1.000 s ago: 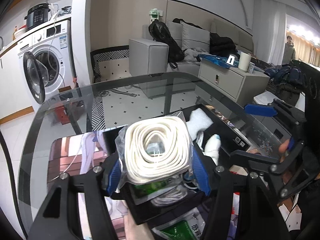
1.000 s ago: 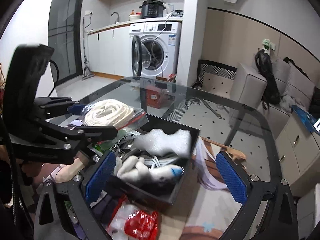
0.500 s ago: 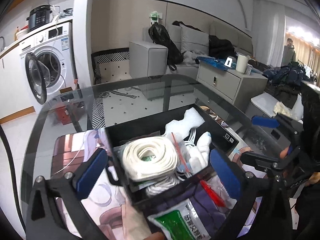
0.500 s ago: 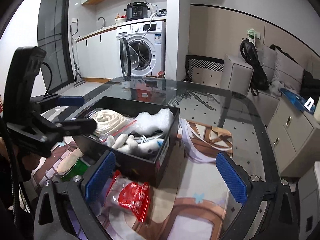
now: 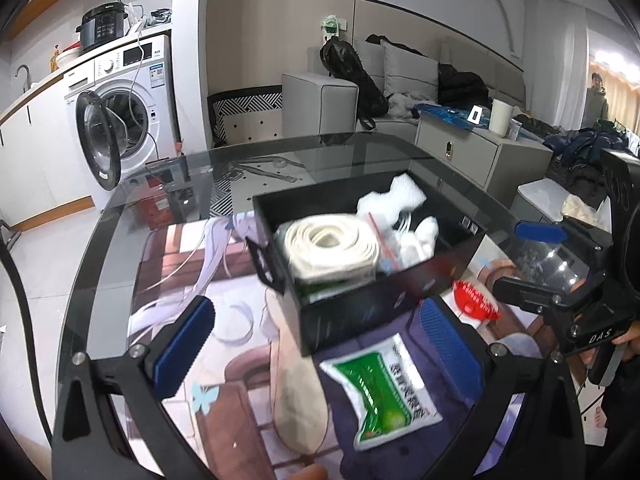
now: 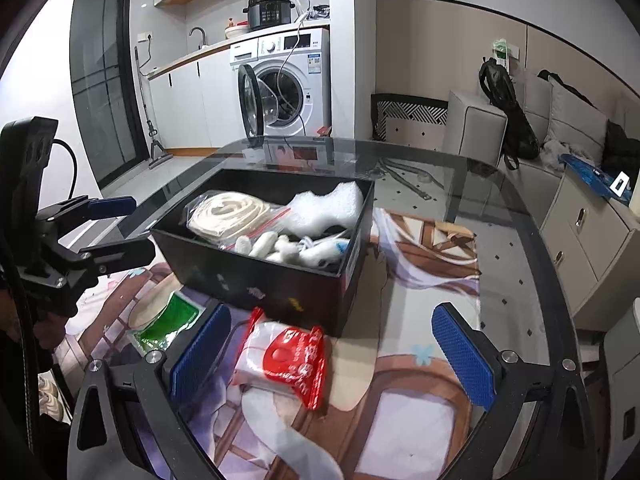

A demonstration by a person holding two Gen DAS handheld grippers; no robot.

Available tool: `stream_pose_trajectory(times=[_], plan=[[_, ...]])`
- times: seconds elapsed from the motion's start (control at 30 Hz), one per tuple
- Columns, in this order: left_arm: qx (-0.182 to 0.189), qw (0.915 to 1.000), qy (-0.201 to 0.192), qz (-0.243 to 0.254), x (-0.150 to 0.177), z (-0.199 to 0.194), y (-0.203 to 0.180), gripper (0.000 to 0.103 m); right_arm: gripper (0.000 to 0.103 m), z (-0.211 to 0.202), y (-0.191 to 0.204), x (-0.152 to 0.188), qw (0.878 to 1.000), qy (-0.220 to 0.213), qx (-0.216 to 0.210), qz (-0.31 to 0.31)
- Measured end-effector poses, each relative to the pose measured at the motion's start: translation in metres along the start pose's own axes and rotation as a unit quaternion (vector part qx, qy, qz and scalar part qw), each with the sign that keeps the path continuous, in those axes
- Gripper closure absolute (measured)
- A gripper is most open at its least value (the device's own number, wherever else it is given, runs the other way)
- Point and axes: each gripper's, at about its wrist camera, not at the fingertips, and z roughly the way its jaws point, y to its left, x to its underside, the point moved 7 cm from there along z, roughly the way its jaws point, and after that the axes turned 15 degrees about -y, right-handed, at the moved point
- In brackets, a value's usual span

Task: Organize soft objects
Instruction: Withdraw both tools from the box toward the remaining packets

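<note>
- The rope coil (image 5: 332,250), cream and sealed in a clear bag, lies in the left half of the black box (image 5: 360,312), at the centre of my left view; my right view has it in the box's upper left part (image 6: 228,214).
- Beside the coil in the box lie a piece of white foam (image 6: 328,210) toward the far wall and some small white soft pieces (image 6: 280,246) against the near wall.
- My left gripper (image 5: 316,340) has just been opening and now stands wide, its blue pads (image 5: 182,346) on either side of the box's near corner, touching nothing and with nothing held between them.
- In the lower middle of the left view a green packet (image 5: 384,392) lies flat on the mat, just in front of the box and between my left fingers.
- My right gripper (image 6: 336,356) is also spread wide and holds nothing; its blue pads (image 6: 464,356) flank the lower middle of the right view.
- Between them a red-and-white packet (image 6: 288,360) lies on the mat, close to the box's near wall.
- The box and both packets sit on a printed mat (image 6: 420,412) spread over a glass table (image 6: 516,216).
- Beyond the table, a washing machine (image 6: 288,84) with its door open stands at the top centre of the right view, and a grey sofa (image 5: 404,76) at the top of the left view.
</note>
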Motion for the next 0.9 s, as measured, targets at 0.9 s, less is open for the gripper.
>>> stream_pose_trajectory(times=[0.9], plan=[[0.009, 0.9971, 0.073, 0.017, 0.047, 0.01, -0.025, 0.0, 0.001, 0.023, 0.014, 0.044, 0.997, 0.081, -0.006, 0.013]])
